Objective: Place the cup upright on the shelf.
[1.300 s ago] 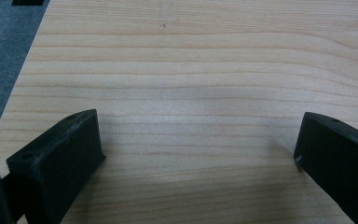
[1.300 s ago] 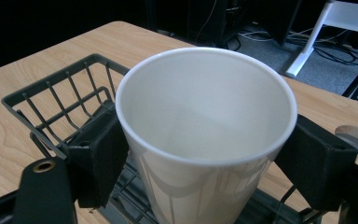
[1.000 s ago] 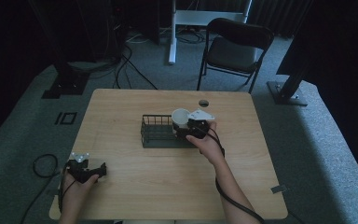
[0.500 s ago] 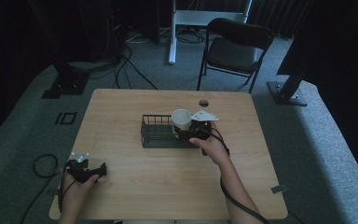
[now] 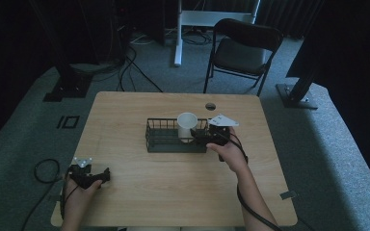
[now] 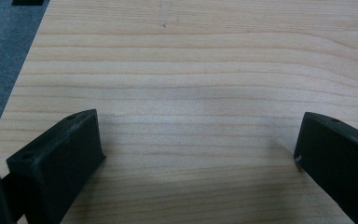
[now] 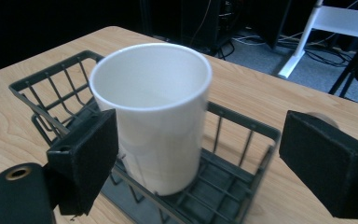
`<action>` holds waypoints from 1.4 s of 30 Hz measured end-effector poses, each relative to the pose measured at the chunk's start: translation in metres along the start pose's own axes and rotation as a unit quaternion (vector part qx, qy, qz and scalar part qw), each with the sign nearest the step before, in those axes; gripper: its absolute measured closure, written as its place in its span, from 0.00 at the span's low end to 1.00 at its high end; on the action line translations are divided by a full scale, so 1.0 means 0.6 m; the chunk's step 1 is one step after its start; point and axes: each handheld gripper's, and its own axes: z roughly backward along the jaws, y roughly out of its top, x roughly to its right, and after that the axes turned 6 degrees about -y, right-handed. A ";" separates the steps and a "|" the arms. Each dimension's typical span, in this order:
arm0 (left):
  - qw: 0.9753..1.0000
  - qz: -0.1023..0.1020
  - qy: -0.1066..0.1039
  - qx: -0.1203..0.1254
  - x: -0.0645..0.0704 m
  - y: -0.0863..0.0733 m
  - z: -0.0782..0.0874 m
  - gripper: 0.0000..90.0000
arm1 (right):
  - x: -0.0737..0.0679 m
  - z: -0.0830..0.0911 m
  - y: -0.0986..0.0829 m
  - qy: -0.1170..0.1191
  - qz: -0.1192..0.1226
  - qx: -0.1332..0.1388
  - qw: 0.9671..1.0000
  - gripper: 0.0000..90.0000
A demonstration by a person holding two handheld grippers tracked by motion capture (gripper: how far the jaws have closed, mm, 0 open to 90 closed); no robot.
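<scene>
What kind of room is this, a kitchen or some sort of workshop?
Probably a lab or recording studio, not a kitchen. A lone wooden table stands on grey carpet with dark curtains around it, cables trail across the floor, and a folding chair stands behind it.

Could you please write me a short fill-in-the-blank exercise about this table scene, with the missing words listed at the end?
1. The white cup stands upright inside the wire ____.
2. The jaws of the right gripper are ____, one on each side of the cup and not pressing it.
3. The left gripper holds nothing; between its jaws lies bare ____ of the table.
4. Behind the table stands a dark folding ____.

Missing words: basket; open; wood; chair
</scene>
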 end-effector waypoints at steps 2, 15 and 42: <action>1.000 0.000 0.000 0.000 0.000 0.000 0.000 0.01 | 0.006 0.005 -0.003 -0.005 -0.004 0.000 1.000 0.13; 1.000 -0.001 0.000 -0.001 0.000 0.000 0.000 0.01 | 0.045 0.039 -0.041 -0.028 -0.013 -0.004 1.000 0.13; 1.000 -0.001 0.000 -0.001 0.000 0.000 0.000 0.01 | 0.091 0.049 -0.127 -0.073 -0.043 -0.040 0.996 0.13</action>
